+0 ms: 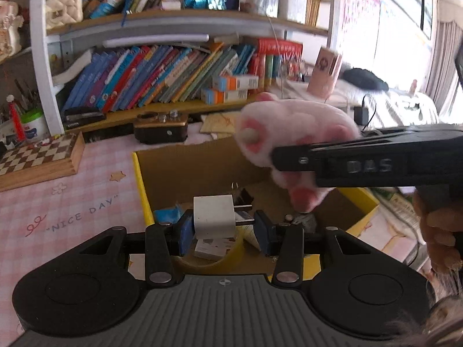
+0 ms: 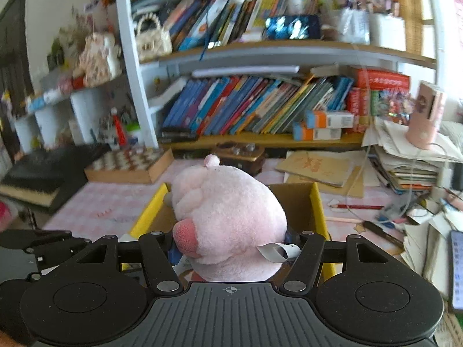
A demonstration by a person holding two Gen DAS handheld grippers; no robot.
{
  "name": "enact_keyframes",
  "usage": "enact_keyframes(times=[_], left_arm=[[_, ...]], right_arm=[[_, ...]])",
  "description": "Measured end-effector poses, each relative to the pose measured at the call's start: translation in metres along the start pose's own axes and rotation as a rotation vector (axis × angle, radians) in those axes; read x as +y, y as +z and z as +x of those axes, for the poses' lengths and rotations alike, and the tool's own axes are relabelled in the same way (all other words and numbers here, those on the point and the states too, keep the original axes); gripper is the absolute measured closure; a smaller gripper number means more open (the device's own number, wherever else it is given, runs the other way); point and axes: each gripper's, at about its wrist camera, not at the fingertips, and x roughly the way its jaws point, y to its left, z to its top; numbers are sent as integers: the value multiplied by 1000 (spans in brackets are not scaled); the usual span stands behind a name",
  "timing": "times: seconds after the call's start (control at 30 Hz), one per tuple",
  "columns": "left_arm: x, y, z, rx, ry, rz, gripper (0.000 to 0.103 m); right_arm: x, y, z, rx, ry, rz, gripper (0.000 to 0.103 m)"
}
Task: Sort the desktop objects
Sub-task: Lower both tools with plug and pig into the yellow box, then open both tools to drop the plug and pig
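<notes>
Charger plug [image 1: 213, 213], a white block with metal prongs pointing to the right of the view, sits clamped between the blue pads of the left tongs [image 1: 224, 228], held above the open cardboard box [image 1: 141, 179] with the yellow rim. A pink plush toy [image 2: 228, 219] is squeezed in the right tongs [image 2: 231, 248], its bulk bulging forward past the fingers and its white label sticking out at the right pad. Both loads hang over the box: the plug just above the near edge, the plush toy higher and toward the box's right side, as the left wrist view shows. The box already holds a roll of yellow tape [image 1: 208, 257] and small papers under the plug. Both tongs point forward and downward at the box's mouth, the right one crossing in from the right with a hand [image 1: 439, 231] gripping its handle. I judge the drop into the box to be next; the plug lies nearer the box floor, so the left hand looks better placed to let go first.
</notes>
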Motion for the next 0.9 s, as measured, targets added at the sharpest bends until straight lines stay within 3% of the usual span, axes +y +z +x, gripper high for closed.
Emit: enact_keyframes(times=[0.33,0.53,0.83,0.9], left_arm=[[-1,-9,38,95,20,13,62],[-4,-9,43,101,14,21,62],[-5,-9,43,91,28,14,61],[-6,-10,41,84,41,21,42]], right_arm=[[1,-5,59,162,20,-61,40],[0,-12,79,239,29,-85,39],[0,-14,80,241,50,-101,34],[1,-14,78,229,56,-100,33]])
